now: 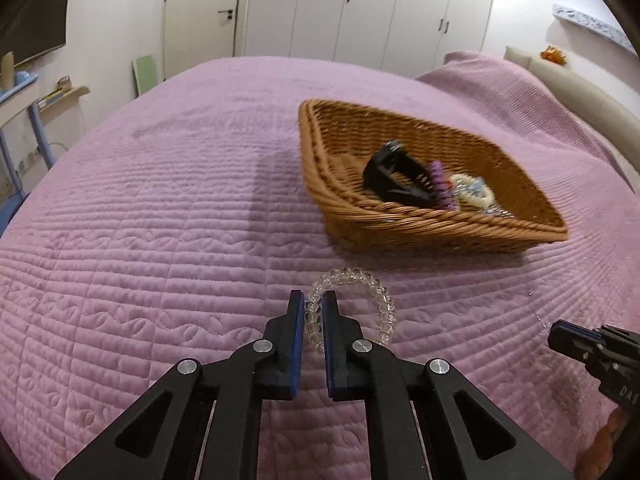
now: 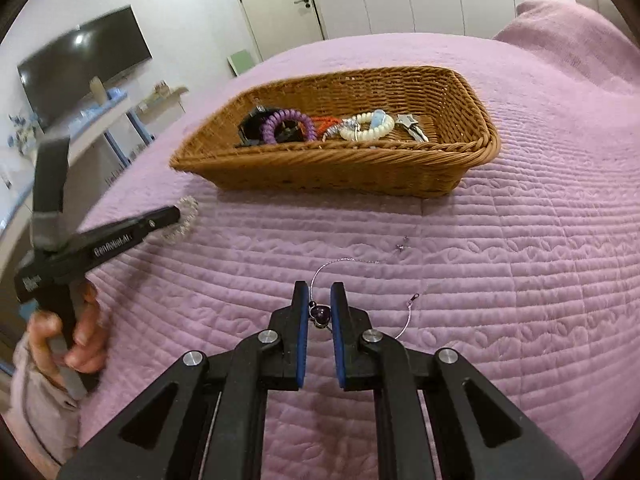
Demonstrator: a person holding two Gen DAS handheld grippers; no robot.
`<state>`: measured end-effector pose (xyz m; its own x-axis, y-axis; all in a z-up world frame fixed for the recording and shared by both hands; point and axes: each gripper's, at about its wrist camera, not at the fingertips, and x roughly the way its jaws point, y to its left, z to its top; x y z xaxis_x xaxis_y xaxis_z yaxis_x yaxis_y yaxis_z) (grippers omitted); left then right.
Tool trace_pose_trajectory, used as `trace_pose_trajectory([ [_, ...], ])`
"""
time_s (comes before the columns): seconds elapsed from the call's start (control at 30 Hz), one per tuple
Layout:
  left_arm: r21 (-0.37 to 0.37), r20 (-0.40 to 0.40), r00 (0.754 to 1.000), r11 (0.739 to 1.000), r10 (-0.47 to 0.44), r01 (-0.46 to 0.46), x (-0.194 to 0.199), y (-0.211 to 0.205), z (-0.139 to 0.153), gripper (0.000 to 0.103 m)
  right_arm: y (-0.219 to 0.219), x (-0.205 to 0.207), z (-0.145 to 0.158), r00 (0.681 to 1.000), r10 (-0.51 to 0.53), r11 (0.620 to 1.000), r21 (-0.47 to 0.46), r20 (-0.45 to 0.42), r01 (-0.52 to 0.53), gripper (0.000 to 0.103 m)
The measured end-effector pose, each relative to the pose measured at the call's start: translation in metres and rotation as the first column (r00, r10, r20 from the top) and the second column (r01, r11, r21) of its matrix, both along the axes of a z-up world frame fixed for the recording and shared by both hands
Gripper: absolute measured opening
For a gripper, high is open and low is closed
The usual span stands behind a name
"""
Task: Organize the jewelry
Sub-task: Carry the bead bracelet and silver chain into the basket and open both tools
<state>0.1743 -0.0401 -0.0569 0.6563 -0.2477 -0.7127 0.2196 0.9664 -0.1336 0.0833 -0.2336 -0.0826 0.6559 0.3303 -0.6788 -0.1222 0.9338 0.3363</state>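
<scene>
A clear beaded bracelet [image 1: 360, 300] lies on the purple quilt [image 1: 160, 240]. My left gripper [image 1: 312, 300] straddles the bracelet's left side, jaws narrowly apart around its beads. It also shows in the right wrist view [image 2: 176, 216] beside the bracelet [image 2: 186, 220]. A thin silver necklace [image 2: 360, 262] with a dark purple pendant [image 2: 320, 314] lies on the quilt. My right gripper [image 2: 320, 294] has the pendant between its narrowly parted jaws. A wicker basket [image 1: 360, 216] [image 2: 280, 168] holds a black hair clip [image 1: 396, 176], a purple coil tie [image 2: 286, 122], a cream coil bracelet [image 2: 368, 128] and other pieces.
A pillow [image 1: 500, 76] lies under the quilt at the far right. White wardrobe doors [image 1: 360, 8] stand beyond the bed. A wall TV [image 2: 84, 64] and a blue-legged desk [image 2: 100, 120] are at the left, past the bed edge.
</scene>
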Motion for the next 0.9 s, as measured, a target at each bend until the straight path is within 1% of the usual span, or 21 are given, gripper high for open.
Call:
trace_pose_trajectory([
  [0.1,0.007,0.024,1.0,1.0,-0.019,0.019,-0.013,-0.003,0.006,0.008,-0.004,-0.006,0.006,1.0,0.0,0.999,0.054,0.009,-0.001,0.013],
  [0.3,0.005,0.068,0.996,0.998,-0.062,0.062,-0.038,-0.009,0.024,0.008,-0.006,-0.018,0.021,0.999,0.019,0.991,0.128,0.041,-0.024,0.013],
  [0.57,-0.008,0.125,0.989,0.997,-0.079,0.081,-0.052,-0.016,0.051,0.008,0.001,-0.023,0.052,0.994,0.009,0.992,0.126,0.11,-0.023,0.013],
  [0.9,-0.016,0.181,0.979,0.995,-0.093,0.098,-0.048,-0.023,0.077,0.008,0.0,-0.013,0.089,0.981,-0.029,0.995,0.099,0.191,0.01,0.013],
])
